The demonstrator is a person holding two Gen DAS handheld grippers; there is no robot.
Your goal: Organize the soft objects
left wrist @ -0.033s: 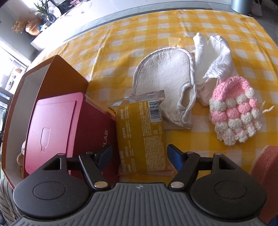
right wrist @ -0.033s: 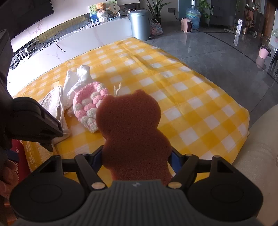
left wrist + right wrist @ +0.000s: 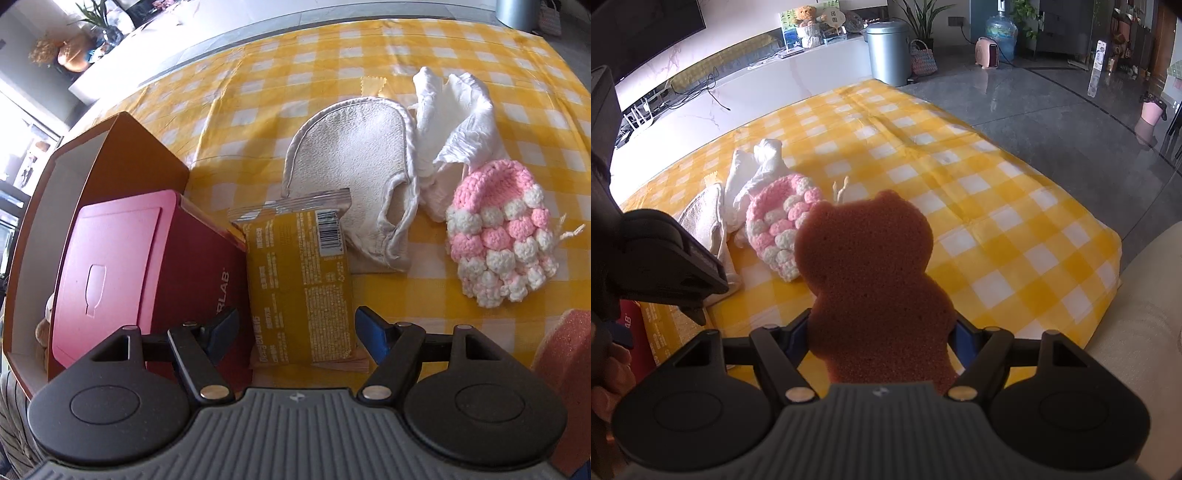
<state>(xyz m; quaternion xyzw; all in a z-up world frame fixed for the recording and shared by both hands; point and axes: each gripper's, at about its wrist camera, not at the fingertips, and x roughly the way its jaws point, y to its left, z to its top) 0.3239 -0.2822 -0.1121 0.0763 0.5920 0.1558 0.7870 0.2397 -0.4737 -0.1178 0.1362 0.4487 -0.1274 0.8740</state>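
My right gripper (image 3: 881,332) is shut on a brown bear-shaped sponge (image 3: 871,266) and holds it above the yellow checked cloth (image 3: 997,206). My left gripper (image 3: 297,332) is open, its jaws on either side of the near end of a yellow packet (image 3: 299,284) that lies on the cloth. A beige wash mitt (image 3: 354,166), a crumpled white cloth (image 3: 458,114) and a pink-and-white crocheted pouch (image 3: 498,232) lie beyond it. The pouch (image 3: 779,225) also shows in the right wrist view.
A brown cardboard box (image 3: 110,155) stands at the left with a pink-lidded red pack (image 3: 110,258) in it. The sponge's edge (image 3: 569,369) shows at the lower right of the left wrist view. The cloth's right edge drops to grey floor (image 3: 1071,122).
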